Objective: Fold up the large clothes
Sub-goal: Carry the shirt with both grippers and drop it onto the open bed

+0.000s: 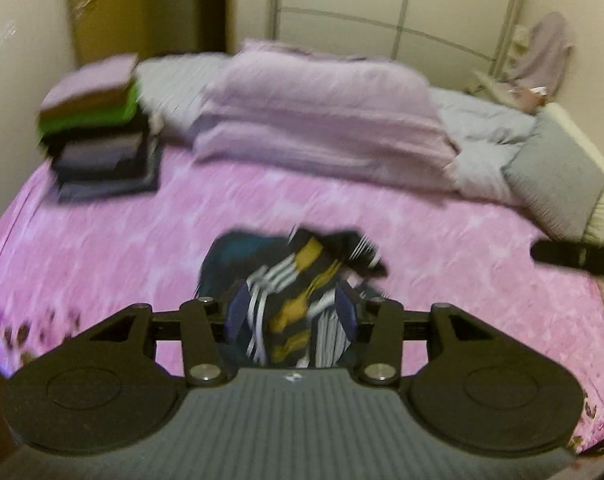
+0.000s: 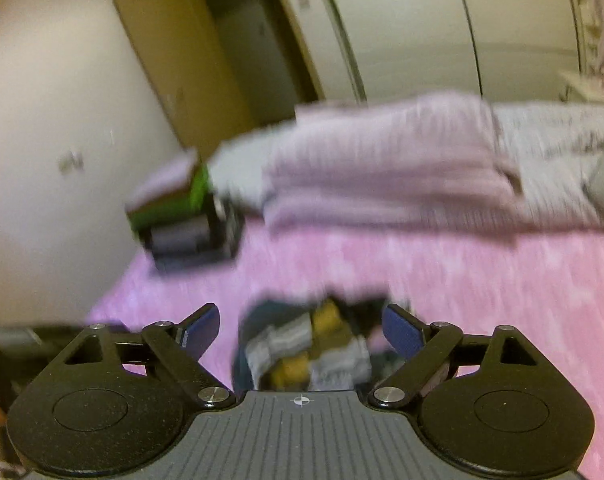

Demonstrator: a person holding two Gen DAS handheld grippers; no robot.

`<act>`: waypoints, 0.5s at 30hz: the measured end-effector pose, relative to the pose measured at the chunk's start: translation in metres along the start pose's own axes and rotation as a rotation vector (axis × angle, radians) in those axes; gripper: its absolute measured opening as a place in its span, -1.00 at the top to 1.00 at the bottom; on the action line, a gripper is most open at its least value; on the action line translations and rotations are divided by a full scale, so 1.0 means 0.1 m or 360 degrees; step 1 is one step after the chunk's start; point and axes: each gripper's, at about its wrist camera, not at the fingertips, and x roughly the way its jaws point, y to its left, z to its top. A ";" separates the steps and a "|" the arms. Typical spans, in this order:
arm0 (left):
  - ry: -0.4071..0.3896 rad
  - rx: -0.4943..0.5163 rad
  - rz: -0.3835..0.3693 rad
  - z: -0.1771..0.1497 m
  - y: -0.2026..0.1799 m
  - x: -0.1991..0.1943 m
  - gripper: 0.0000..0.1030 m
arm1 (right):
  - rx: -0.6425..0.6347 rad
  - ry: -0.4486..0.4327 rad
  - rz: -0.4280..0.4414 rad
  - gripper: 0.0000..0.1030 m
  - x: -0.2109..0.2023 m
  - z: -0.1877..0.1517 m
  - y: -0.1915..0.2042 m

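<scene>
Tool-wise, my left tool (image 1: 290,316) pinches the striped garment (image 1: 297,280) while my right tool (image 2: 299,330) gapes above it, so I should spread it flat mid-bed (image 1: 121,248) before creasing.

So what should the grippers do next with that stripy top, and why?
Probably let it drop flat on the pink bedspread and spread it out. The striped garment is bunched between the left hand-held gripper fingers, the right hand-held gripper is wide open around nothing, and a stack of folded clothes waits behind.
</scene>
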 end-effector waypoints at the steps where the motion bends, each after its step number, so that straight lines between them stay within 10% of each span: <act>1: 0.0024 -0.0030 0.0017 -0.10 0.04 -0.01 0.11 | -0.0002 0.0050 -0.0010 -0.66 -0.01 -0.17 0.00; 15: 0.0238 -0.0057 0.0042 -0.98 -0.48 -0.28 -0.10 | 0.0010 0.0348 -0.0014 -0.66 -0.77 -1.33 -0.03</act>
